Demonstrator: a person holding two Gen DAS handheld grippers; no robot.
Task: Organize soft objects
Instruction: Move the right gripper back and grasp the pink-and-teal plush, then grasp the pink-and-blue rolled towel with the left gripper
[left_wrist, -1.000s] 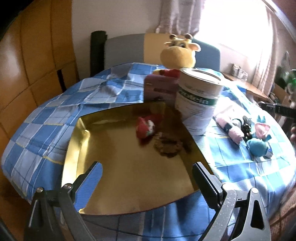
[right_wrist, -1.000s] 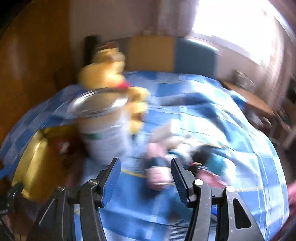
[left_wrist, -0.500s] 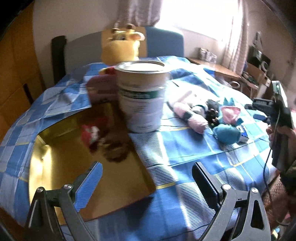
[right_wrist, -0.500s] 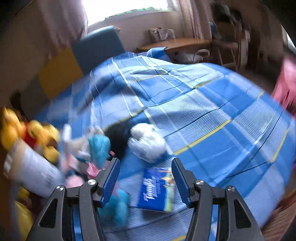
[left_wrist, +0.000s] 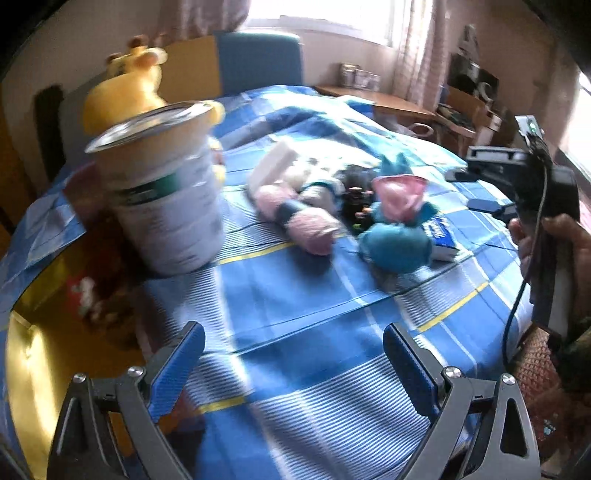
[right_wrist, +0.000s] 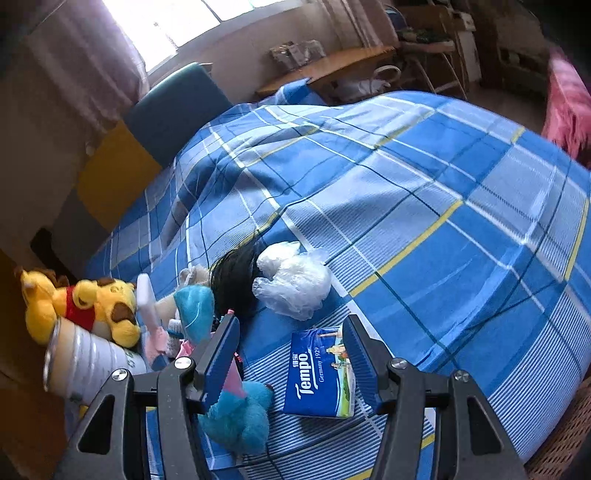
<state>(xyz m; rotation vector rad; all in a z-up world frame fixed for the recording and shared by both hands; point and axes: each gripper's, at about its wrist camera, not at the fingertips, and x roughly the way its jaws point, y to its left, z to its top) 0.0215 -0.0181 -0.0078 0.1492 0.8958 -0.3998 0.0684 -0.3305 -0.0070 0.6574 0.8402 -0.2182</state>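
My left gripper (left_wrist: 291, 347) is open and empty above the blue checked bedspread (left_wrist: 314, 295). Ahead lie a pink yarn roll (left_wrist: 295, 218), a teal plush with a pink ear (left_wrist: 395, 236) and a blue tissue pack (left_wrist: 439, 236). A hand at the right holds my right gripper (left_wrist: 469, 181). In the right wrist view that gripper (right_wrist: 291, 350) stands open just above the Tempo tissue pack (right_wrist: 317, 376), which lies flat on the spread. The teal plush (right_wrist: 236, 413) is at its left finger. A white bagged lump (right_wrist: 291, 280) and a black hairy item (right_wrist: 232, 280) lie beyond.
A tall white tin (left_wrist: 166, 199) stands by a gold tray (left_wrist: 33, 369) that holds a small red toy (left_wrist: 81, 291). A yellow giraffe plush (left_wrist: 122, 92) sits behind the tin. Chairs, a wooden desk (right_wrist: 325, 70) and a window are beyond the bed.
The left view swung right, from the gold tray to the toys on the spread. The right view rolled and dropped; it now sits lower over the tissue pack. Both grippers stayed open.
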